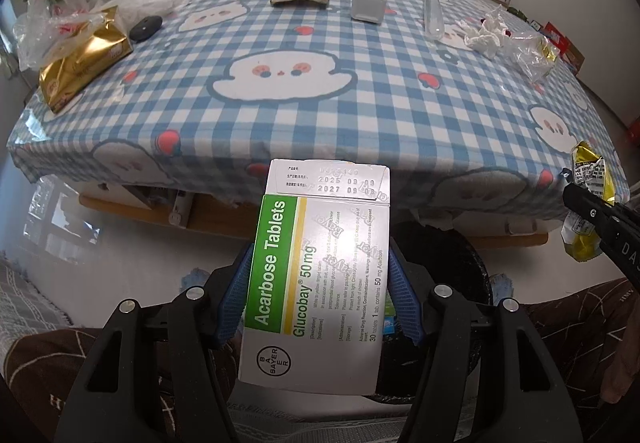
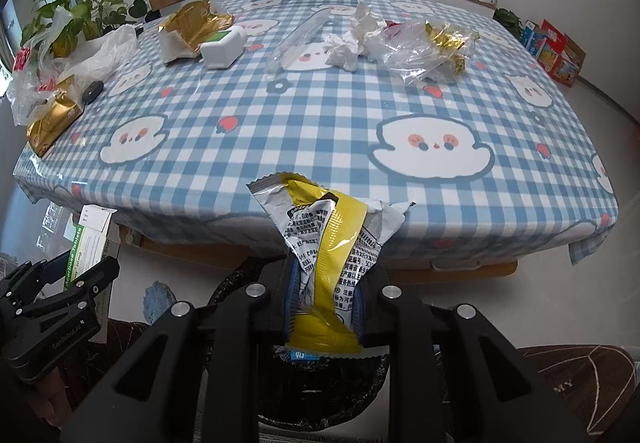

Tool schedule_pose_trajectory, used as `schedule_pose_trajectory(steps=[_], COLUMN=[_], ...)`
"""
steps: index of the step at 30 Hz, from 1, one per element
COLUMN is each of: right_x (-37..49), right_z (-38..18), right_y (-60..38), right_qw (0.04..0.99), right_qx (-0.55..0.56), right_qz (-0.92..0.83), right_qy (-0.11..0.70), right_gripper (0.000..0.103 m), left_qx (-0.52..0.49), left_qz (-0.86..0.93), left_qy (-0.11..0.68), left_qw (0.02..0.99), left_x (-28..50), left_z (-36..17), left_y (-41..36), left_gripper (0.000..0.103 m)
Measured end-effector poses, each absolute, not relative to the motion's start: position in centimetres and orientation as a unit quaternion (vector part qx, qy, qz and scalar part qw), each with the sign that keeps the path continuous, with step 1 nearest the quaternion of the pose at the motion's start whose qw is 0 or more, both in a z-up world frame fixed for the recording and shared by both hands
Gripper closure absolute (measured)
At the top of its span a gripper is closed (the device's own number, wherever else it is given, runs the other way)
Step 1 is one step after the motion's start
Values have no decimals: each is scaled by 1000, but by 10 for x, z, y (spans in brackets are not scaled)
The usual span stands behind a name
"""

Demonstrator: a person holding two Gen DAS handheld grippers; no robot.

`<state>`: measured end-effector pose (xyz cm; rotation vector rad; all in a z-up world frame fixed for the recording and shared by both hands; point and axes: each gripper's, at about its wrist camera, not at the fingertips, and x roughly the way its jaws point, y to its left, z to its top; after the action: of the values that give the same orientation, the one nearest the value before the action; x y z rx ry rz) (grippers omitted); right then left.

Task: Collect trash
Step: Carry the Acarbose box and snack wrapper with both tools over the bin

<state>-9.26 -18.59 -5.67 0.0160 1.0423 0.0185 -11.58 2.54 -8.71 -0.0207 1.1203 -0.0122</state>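
Left gripper (image 1: pixel 318 307) clenched on a white-and-green cardboard tablet box (image 1: pixel 320 275), blue pads pressing its two long sides, box held upright off the front edge of the blue-and-white checked desk (image 1: pixel 320 115). Right gripper (image 2: pixel 324 299) clamped on a crumpled yellow-and-white foil snack wrapper (image 2: pixel 332 243), likewise held in front of the desk edge. Below both, a black-lined round bin (image 2: pixel 320 399) on the floor, already holding at least one small blue scrap.

Likely step: release into the bin, both loads hanging roughly over its mouth.

Risks from here:
- Box tall and light, gripped low on its sides; on opening, could tip forward and strike the bin rim rather than drop inside.
- Wrapper springy and creased; may cling to a pad or flutter sideways onto the floor.
- Both grippers near each other over one opening; simultaneous release or a careless swing could knock one against the other.

Still on the desk: crumpled white tissue (image 2: pixel 352 43), clear plastic bag with gold foil (image 2: pixel 432 47), clear plastic tube (image 2: pixel 296 39), gold foil packets (image 2: pixel 192 23), a white-and-green square container (image 2: pixel 222 47). Much collecting left.
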Motion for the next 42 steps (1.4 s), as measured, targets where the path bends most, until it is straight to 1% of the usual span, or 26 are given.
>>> schedule_pose_trajectory(steps=[13, 27, 36, 42], right_x=[-122, -115, -112, -113], right_z=[-91, -153, -182, -201], right_y=[-161, -172, -169, -170], right_qw=[848, 813, 800, 791], right_qx=[-5, 10, 13, 18], right_qz=[31, 15, 10, 4], right_qy=[529, 582, 600, 612], right_gripper=[83, 83, 83, 83], left_qx=[-5, 6, 6, 6], left_qz=[11, 36, 46, 59], left_qy=[557, 599, 608, 629], left_qw=[831, 800, 793, 775], left_x=[-137, -131, -128, -125], left_z=[-117, -164, -184, -202], left_y=[28, 28, 30, 34], left_gripper=[42, 42, 42, 42])
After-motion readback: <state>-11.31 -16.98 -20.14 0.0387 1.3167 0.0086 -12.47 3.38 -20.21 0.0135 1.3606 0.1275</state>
